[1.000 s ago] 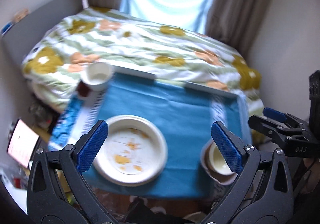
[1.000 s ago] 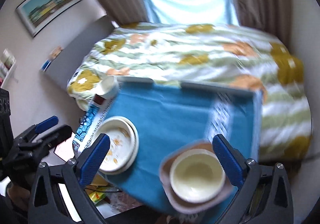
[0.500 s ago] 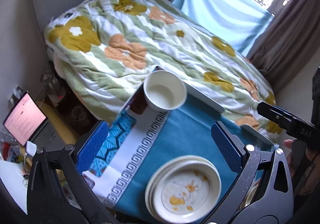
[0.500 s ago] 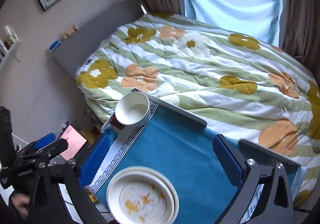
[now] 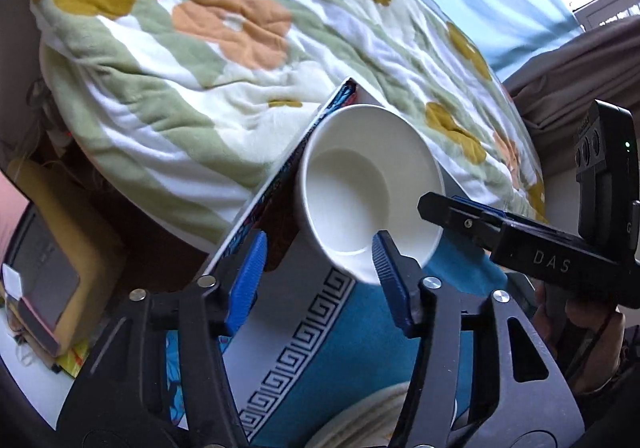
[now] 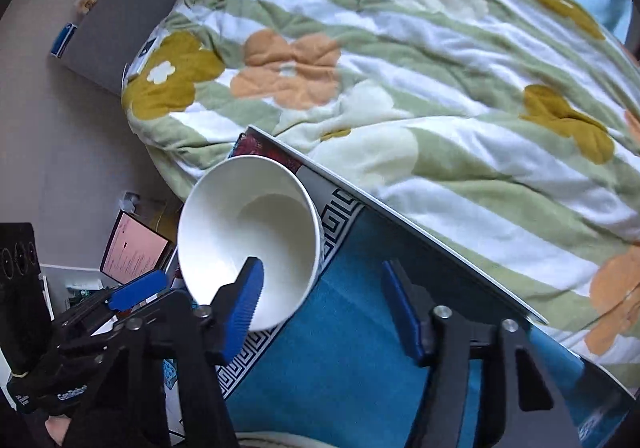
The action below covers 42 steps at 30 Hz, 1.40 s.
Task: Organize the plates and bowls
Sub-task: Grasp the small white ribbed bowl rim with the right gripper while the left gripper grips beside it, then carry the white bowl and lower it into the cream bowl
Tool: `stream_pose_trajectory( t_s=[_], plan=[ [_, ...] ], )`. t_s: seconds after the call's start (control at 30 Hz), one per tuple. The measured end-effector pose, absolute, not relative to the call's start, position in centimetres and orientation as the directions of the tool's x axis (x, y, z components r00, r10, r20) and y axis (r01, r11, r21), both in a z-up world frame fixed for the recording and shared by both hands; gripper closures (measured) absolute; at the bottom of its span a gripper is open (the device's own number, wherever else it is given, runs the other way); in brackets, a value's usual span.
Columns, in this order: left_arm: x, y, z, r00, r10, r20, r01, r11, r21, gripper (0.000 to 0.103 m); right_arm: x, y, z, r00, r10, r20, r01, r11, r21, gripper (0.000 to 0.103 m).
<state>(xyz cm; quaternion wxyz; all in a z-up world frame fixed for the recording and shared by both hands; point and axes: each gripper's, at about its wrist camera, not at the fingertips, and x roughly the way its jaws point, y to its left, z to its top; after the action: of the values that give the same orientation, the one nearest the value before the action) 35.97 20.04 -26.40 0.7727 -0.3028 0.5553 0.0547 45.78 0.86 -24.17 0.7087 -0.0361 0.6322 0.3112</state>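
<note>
Two wrist views, one scene, listed by size.

Bed quilt (image 6: 400,95): green and white stripes with ochre and peach flowers; fills the upper half of both frames.

Table with blue cloth (image 6: 340,360): lower centre of both views, cloth edged by a white band with a dark key pattern (image 5: 304,344); the table's far edge runs against the quilt.

White bowl (image 5: 372,187): empty, upright, at the table's far corner; centre of the left view, left of centre in the right view (image 6: 248,240).

Stacked plates (image 5: 372,424): only a cream rim shows at the bottom edge of the left view.

Laptop (image 6: 134,248): pink screen lit, left edge of the right view, below table level.

Left gripper (image 5: 316,276): blue pads part-way apart and closing. The right pad overlaps the bowl's near rim in the picture; whether it touches cannot be told. Nothing gripped.

Right gripper (image 6: 324,304): jaws likewise part-way apart and closing. The left pad lies in front of the bowl's near wall, contact uncertain; only blue cloth shows between the pads.
</note>
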Motion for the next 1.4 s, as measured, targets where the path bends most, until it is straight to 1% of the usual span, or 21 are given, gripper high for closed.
stream_pose_trajectory(
  t_s=[0.03,0.07,0.1,0.13,0.17,0.27,0.3,0.63,0.87,1.0,1.07,1.2,1.4],
  plan=[
    [36.4,20.1,-26.9,0.375,-0.253,-0.892,-0.423,0.810,-0.407,0.054,46.0,1.1,-24.5,-0.003,0.397,-0.918,-0.487,0.801,0.348,0.054],
    [36.6,20.3,-27.2,0.373,-0.256,-0.892,-0.423,0.809,-0.409,0.062,46.1,1.4,-24.9,-0.015,0.401,-0.916,-0.489,0.796,0.356,0.060],
    [36.8,20.4,-27.4,0.367,-0.260,-0.893,-0.423,0.808,-0.409,0.076,46.1,1.7,-25.3,-0.025,0.404,-0.915,-0.493,0.791,0.363,0.068],
    [37.2,20.4,-27.8,0.357,-0.266,-0.896,-0.422,0.809,-0.408,0.082,46.2,1.9,-25.6,-0.034,0.403,-0.915,-0.496,0.787,0.365,0.070],
    [37.3,20.4,-27.9,0.358,-0.272,-0.893,-0.421,0.807,-0.414,0.086,46.2,2.1,-25.7,-0.038,0.401,-0.915,-0.497,0.787,0.365,0.071],
    [37.6,20.3,-27.9,0.360,-0.256,-0.897,-0.407,0.822,-0.398,0.087,46.1,2.4,-26.2,-0.035,0.393,-0.919,-0.503,0.787,0.356,0.089],
    [37.6,20.2,-27.8,0.362,-0.250,-0.898,-0.404,0.826,-0.393,0.087,46.0,2.4,-26.2,-0.024,0.388,-0.921,-0.510,0.788,0.345,0.092],
    [37.2,19.1,-26.2,0.353,-0.225,-0.908,-0.367,0.859,-0.356,0.088,45.2,1.4,-25.6,0.004,0.383,-0.924,-0.503,0.799,0.329,0.092],
    [35.2,15.8,-22.0,0.375,-0.219,-0.901,-0.291,0.895,-0.338,0.088,42.5,-1.5,-22.3,0.055,0.397,-0.916,-0.482,0.814,0.324,0.092],
    [33.4,12.3,-18.4,0.406,-0.229,-0.885,-0.225,0.913,-0.339,0.088,39.9,-5.0,-19.0,0.117,0.404,-0.907,-0.462,0.831,0.310,0.092],
    [32.4,10.3,-17.0,0.413,-0.253,-0.875,-0.190,0.915,-0.355,0.088,38.4,-7.1,-17.5,0.152,0.400,-0.904,-0.449,0.842,0.298,0.092],
    [29.9,4.9,-14.3,0.426,-0.261,-0.866,-0.108,0.936,-0.335,0.088,34.7,-12.4,-15.0,0.208,0.386,-0.899,-0.408,0.869,0.279,0.092],
    [25.1,-2.8,-12.7,0.426,-0.321,-0.846,-0.045,0.926,-0.374,0.088,28.3,-20.2,-13.3,0.261,0.361,-0.895,-0.366,0.895,0.255,0.092]
  ],
)
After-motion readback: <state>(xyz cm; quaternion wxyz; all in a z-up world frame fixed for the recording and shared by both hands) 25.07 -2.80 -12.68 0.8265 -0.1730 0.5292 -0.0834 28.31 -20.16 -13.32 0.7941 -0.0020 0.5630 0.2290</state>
